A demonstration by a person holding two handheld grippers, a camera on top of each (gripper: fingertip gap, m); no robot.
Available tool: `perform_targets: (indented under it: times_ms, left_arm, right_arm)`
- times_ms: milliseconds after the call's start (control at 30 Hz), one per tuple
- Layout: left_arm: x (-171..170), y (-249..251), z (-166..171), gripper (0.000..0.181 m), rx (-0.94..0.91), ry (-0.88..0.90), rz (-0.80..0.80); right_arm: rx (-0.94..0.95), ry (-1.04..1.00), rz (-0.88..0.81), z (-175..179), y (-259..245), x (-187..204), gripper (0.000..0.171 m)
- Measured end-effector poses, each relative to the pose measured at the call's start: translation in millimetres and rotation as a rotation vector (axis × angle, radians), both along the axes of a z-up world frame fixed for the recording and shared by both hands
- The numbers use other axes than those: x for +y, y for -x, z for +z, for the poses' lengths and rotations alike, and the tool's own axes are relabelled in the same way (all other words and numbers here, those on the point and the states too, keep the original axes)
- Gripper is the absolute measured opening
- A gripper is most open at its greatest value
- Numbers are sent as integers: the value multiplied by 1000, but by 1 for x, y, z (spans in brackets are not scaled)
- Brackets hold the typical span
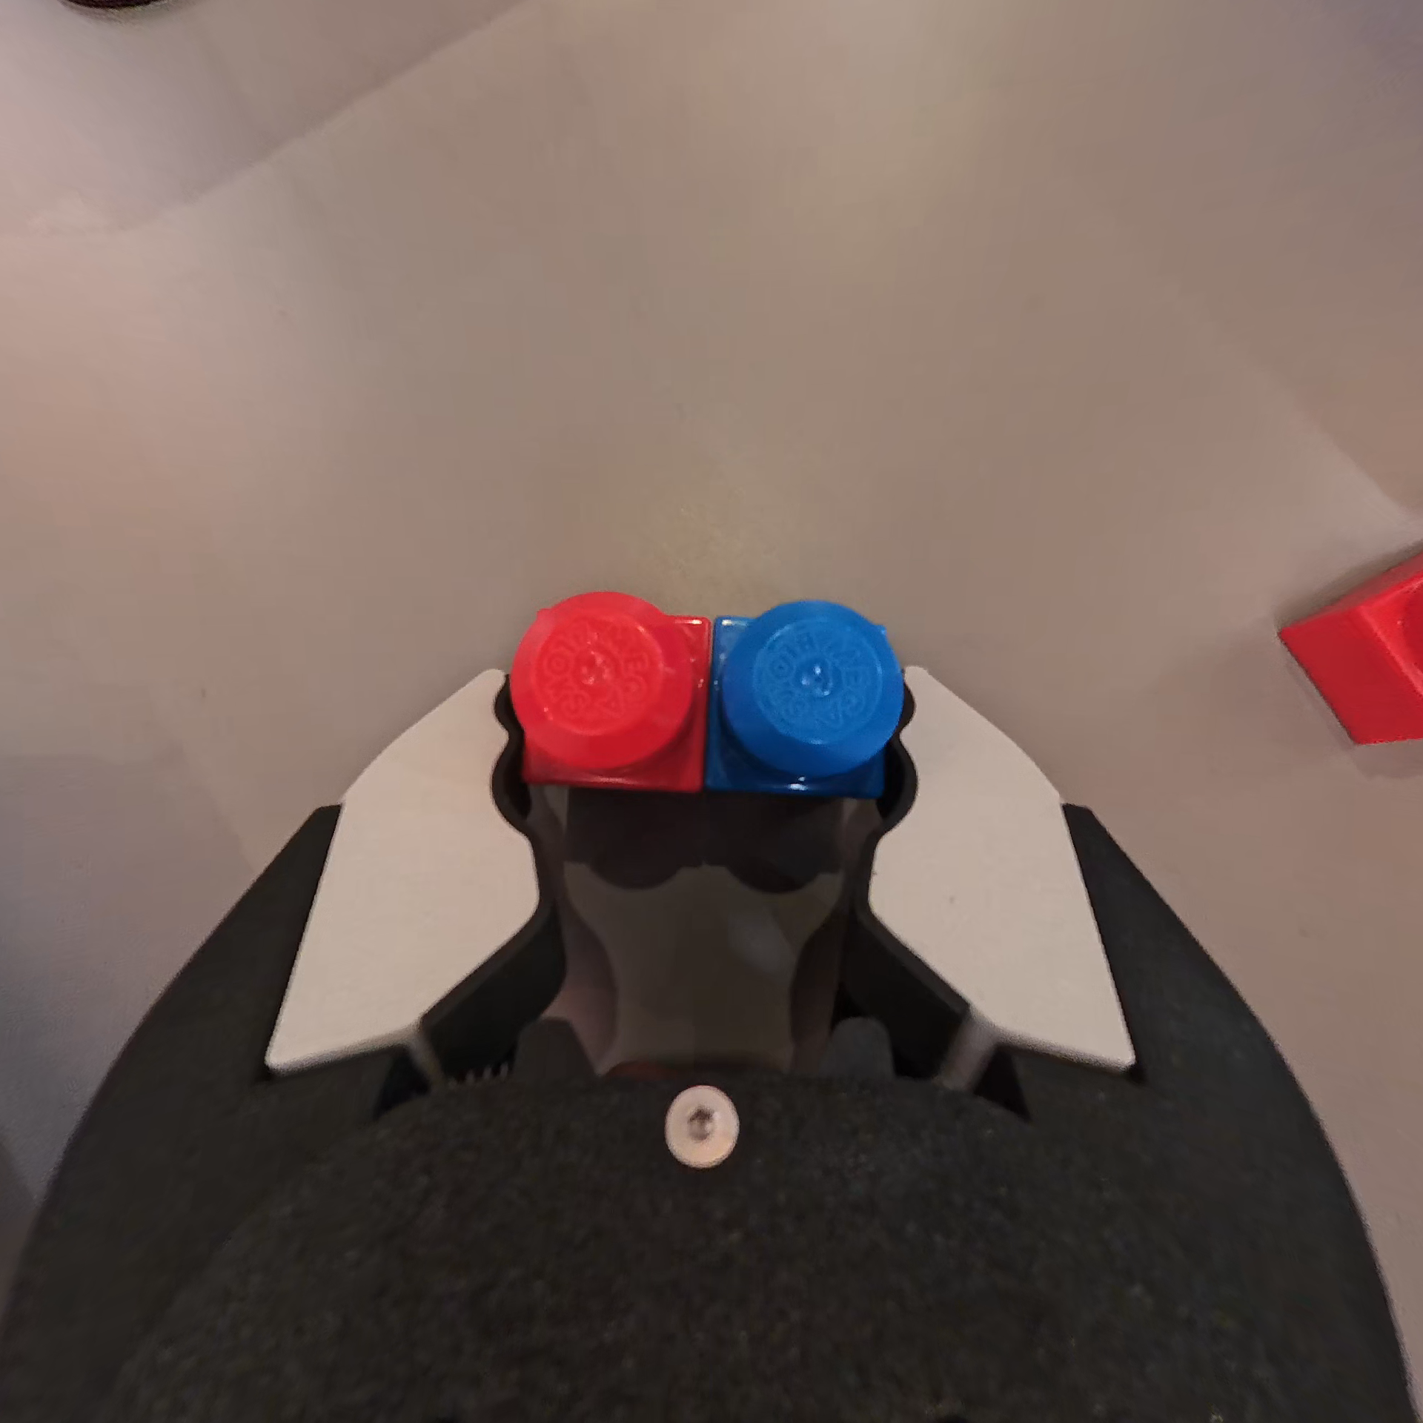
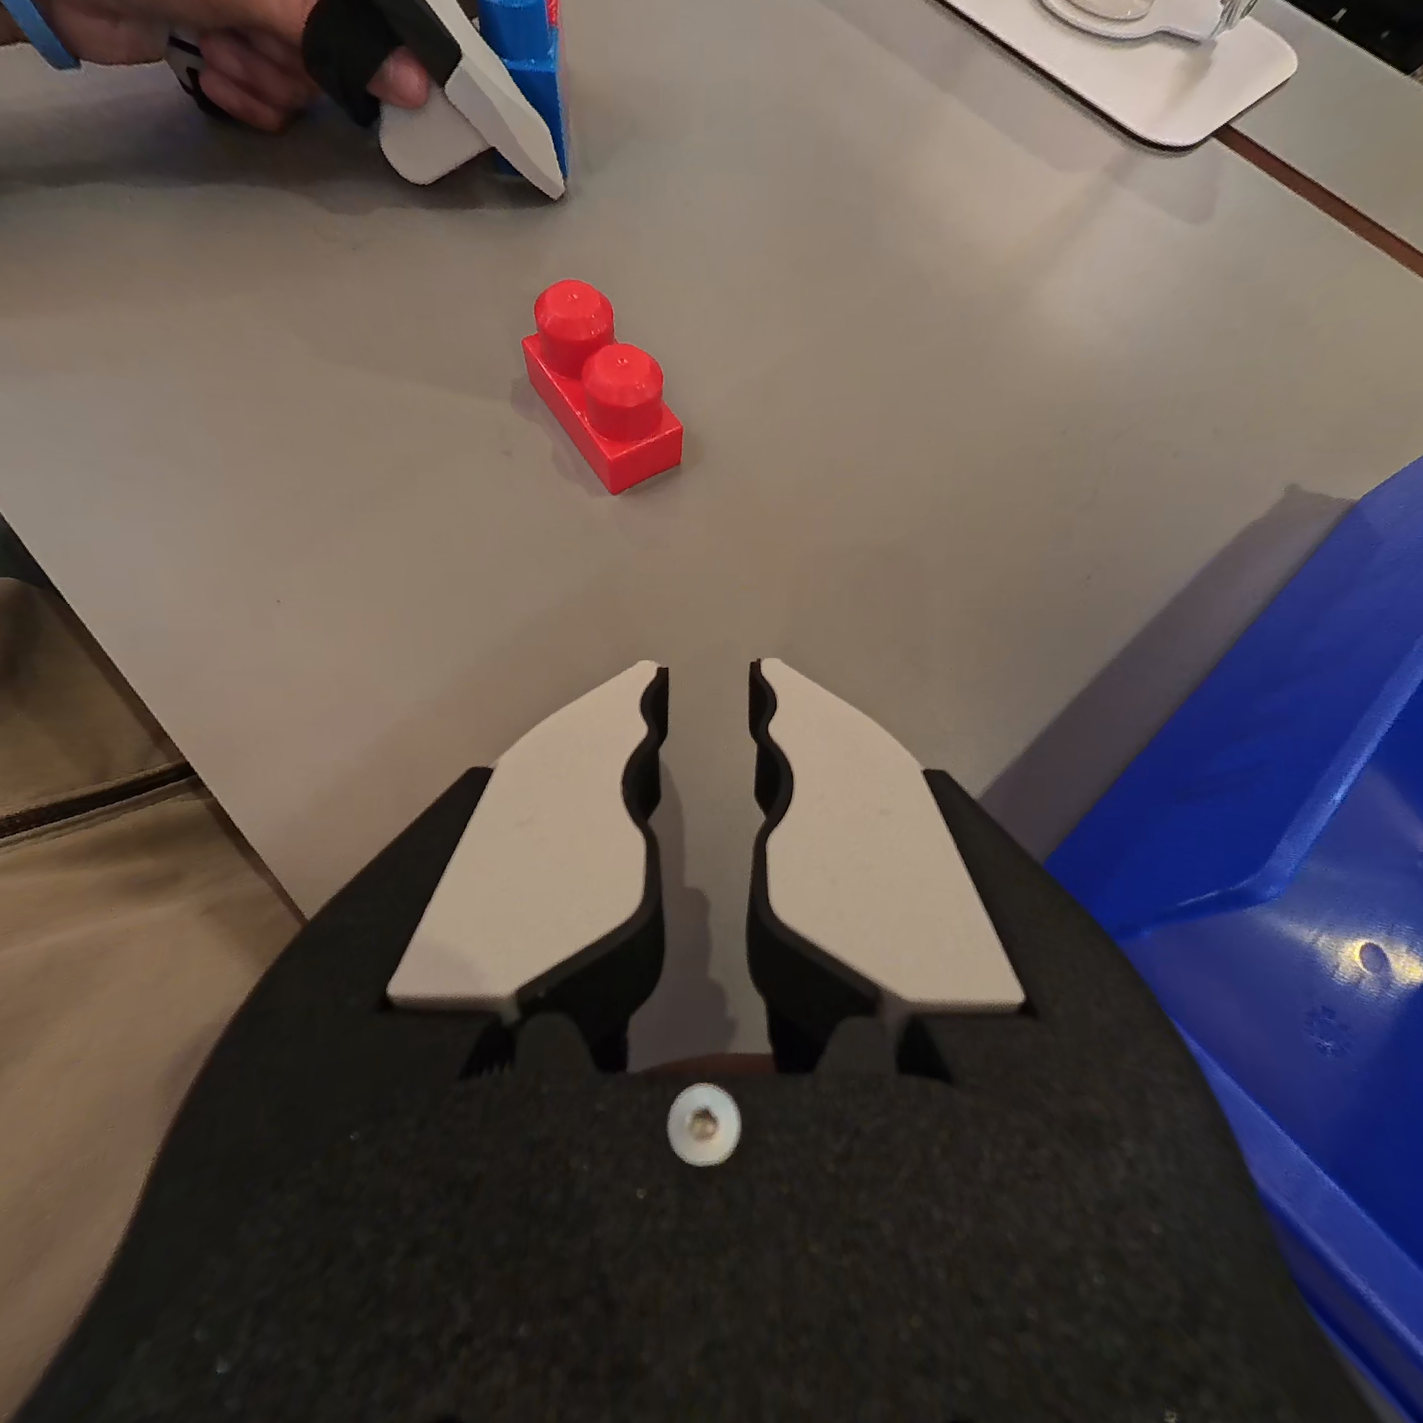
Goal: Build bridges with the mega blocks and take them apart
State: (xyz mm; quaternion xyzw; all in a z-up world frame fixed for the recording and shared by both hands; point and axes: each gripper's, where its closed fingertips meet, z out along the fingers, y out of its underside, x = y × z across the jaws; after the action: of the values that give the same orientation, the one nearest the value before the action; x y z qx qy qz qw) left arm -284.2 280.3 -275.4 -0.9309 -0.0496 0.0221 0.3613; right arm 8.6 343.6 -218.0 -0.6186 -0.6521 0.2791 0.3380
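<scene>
My left gripper (image 1: 704, 678) is shut on a red single-stud block (image 1: 601, 685) and a blue single-stud block (image 1: 808, 685), pressed side by side with studs facing the camera, low over the grey table (image 1: 693, 346). It also shows at the top left of the right wrist view (image 2: 493, 165), held by a hand, with the blue block (image 2: 531, 69) between its fingers. A red two-stud block (image 2: 608, 400) lies flat on the table; its corner shows in the left wrist view (image 1: 1363, 670). My right gripper (image 2: 708, 666) is open and empty, nearer than that block.
A blue plastic bin (image 2: 1232, 770) stands close on the right of my right gripper. A white mat (image 2: 1155, 69) with a glass jar (image 2: 1116, 11) lies at the far right. The table's near edge (image 2: 154, 693) runs diagonally on the left.
</scene>
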Motion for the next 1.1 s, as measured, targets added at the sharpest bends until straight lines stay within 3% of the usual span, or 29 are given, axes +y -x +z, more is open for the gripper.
perform_targets:
  times_ms: [567, 1100]
  left_arm:
    - [-14, -17, 12, 86, 15, -37, -43]
    - [-12, -21, 0, 90, -8, 17, -40]
  right_arm:
    - [1, -1, 3, 0, 3, -1, 20]
    - [-3, -6, 7, 0, 4, -3, 20]
